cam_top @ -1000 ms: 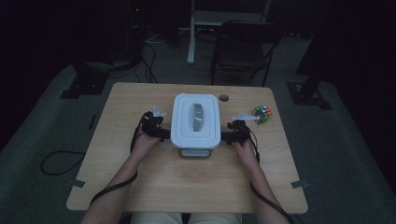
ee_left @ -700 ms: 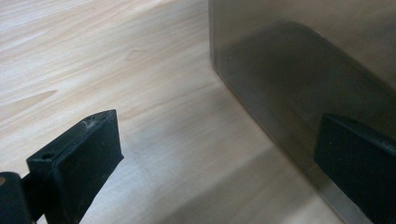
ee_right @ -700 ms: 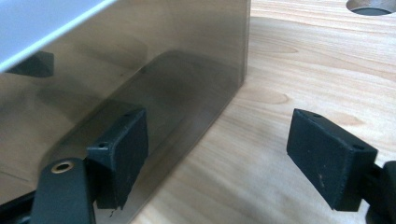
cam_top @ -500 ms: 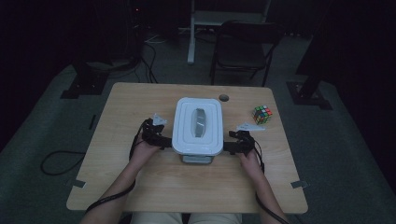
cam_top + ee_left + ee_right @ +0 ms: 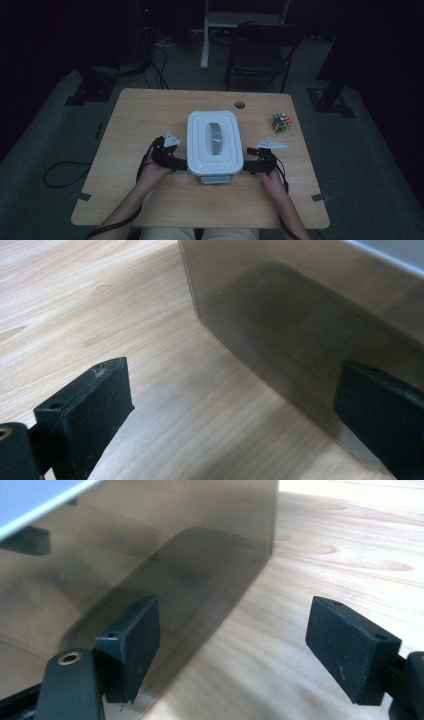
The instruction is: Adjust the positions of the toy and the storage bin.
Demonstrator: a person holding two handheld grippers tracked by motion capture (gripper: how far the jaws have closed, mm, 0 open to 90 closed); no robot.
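A white lidded container [image 5: 215, 145] with a grey handle in its lid stands in the middle of the wooden table [image 5: 145, 115]. My left gripper [image 5: 181, 165] sits at its near left corner and my right gripper [image 5: 248, 167] at its near right corner. In the left gripper view the left gripper [image 5: 235, 410] is open, one jaw by the container's clear wall [image 5: 300, 325], the other over bare wood. In the right gripper view the right gripper [image 5: 240, 650] is open and its jaws have just been closing; the container's corner [image 5: 220, 555] reaches between them, untouched by the pads.
A colour cube [image 5: 281, 122] lies at the table's right, beyond my right hand. A small round hole [image 5: 239, 105] sits behind the container. A dark chair [image 5: 260, 50] stands beyond the table's far edge. Bare wood spreads on the left and along the front edge.
The container has slid toward the table's front edge, and both hands with their grippers have come back along with it. The cube has stayed put.
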